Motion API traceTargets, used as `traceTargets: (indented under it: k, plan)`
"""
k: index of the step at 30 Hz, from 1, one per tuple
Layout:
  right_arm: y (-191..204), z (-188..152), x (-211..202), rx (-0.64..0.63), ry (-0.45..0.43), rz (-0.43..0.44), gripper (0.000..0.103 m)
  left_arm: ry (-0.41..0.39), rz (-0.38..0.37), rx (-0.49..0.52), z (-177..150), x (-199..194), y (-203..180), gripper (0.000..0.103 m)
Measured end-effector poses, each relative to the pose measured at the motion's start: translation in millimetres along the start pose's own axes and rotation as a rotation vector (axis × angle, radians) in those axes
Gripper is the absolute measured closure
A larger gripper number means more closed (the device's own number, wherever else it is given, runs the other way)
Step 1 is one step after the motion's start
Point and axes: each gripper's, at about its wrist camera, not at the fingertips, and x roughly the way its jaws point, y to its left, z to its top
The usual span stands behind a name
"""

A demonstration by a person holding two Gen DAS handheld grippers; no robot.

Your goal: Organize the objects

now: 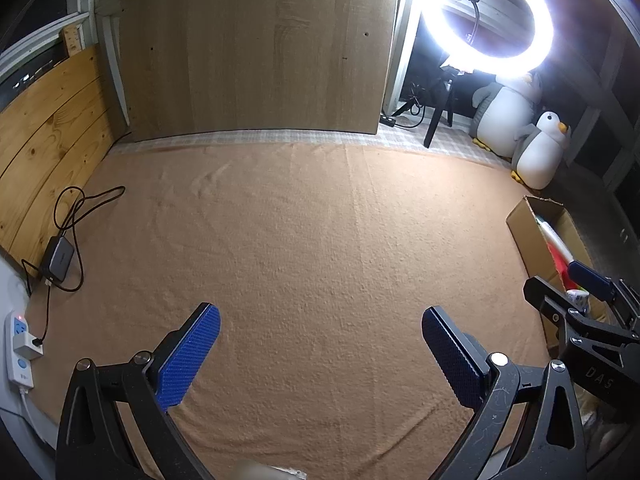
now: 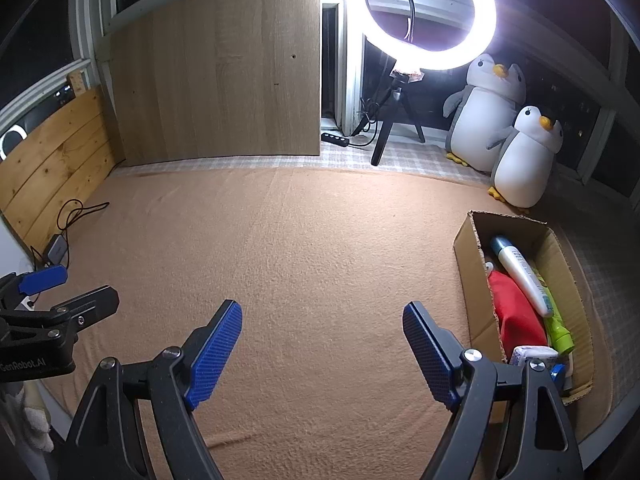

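Both tongs, left [image 1: 320, 350] and right [image 2: 322, 350], hang released over the bare orange blanket [image 2: 312, 240]. At right, the box [image 2: 466, 264] holds a white tube [image 2: 524, 276] lying lengthwise, cap toward the penguins [image 2: 520, 160], beside a red pouch [image 2: 516, 312].

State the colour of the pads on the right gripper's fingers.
Blue, with a fine textured pattern, on black fingers. The right wrist view shows it best.

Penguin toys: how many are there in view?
2. The big penguin sits at the back right by the ring light; the small penguin leans against its right side. None seems hidden.
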Motion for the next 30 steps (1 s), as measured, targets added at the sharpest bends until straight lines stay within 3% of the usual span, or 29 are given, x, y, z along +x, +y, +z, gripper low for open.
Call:
traceTargets:
  k: [30]
  plan:
    - [-1.5,0.1,8.3,0.008,0.019,0.003,0.023,0.001,-0.005,0.003,1.5,3.0,-2.7,0.001]
